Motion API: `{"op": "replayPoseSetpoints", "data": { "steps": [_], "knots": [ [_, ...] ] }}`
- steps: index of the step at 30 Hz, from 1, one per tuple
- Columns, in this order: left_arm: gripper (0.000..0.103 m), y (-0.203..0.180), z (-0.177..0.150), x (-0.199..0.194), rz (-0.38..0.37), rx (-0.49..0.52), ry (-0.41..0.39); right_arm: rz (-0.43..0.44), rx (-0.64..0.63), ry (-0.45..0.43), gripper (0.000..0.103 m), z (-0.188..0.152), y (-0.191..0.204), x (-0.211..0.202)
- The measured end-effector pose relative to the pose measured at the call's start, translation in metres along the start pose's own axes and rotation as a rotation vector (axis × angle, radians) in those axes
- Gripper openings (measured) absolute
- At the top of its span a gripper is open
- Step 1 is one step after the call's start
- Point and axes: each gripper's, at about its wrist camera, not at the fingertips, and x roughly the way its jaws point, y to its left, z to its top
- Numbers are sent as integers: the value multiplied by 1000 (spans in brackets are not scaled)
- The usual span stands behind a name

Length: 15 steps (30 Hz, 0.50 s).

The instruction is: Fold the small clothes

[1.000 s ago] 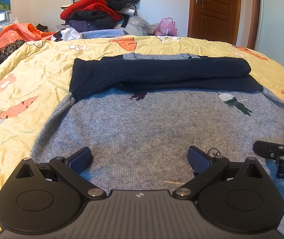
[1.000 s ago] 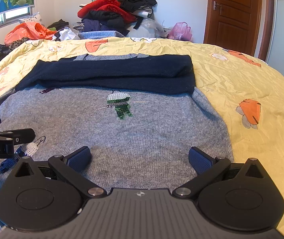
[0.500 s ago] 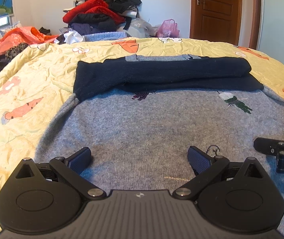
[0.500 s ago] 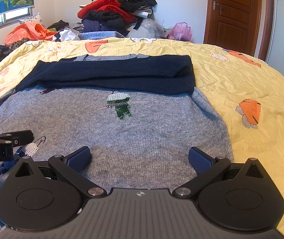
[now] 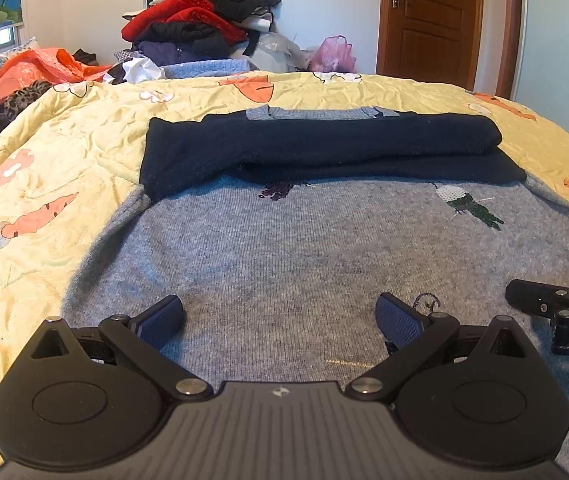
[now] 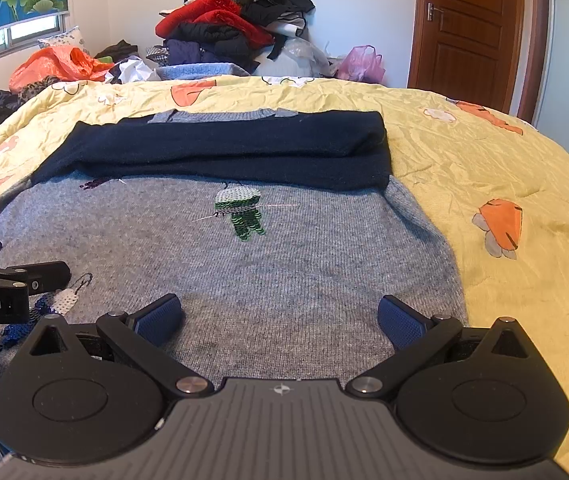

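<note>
Grey sweater (image 5: 284,248) spread flat on the yellow bed (image 5: 64,168), navy sleeves (image 5: 324,148) folded across its far end. At left, left gripper (image 5: 280,316) low over the near hem, fingers (image 5: 160,320) spread wide, holding nothing. At right, right gripper (image 6: 280,316) beside it over the same hem, fingers (image 6: 400,322) likewise wide and empty. Clothes heap (image 6: 236,24) beyond, against the wall.

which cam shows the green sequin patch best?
Right wrist. The green patch sits near the middle of that view, large and unobstructed on the grey sweater. The left wrist view shows it too, but smaller, off to the right and skewed by the fisheye.
</note>
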Motion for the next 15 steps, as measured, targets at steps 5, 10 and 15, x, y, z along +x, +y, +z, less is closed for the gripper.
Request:
{"op": "replayPoseSetpoints", "data": {
  "steps": [5,10,15],
  "knots": [
    [103,-1,0,-1,6,2,0,0,0,0,103,0,0,0],
    [103,0,-1,-2,2,-1,2,1,1,-1,103,0,0,0],
    [103,0,-2,-5,7,8,9,0,0,0,103,0,0,0]
  ]
}}
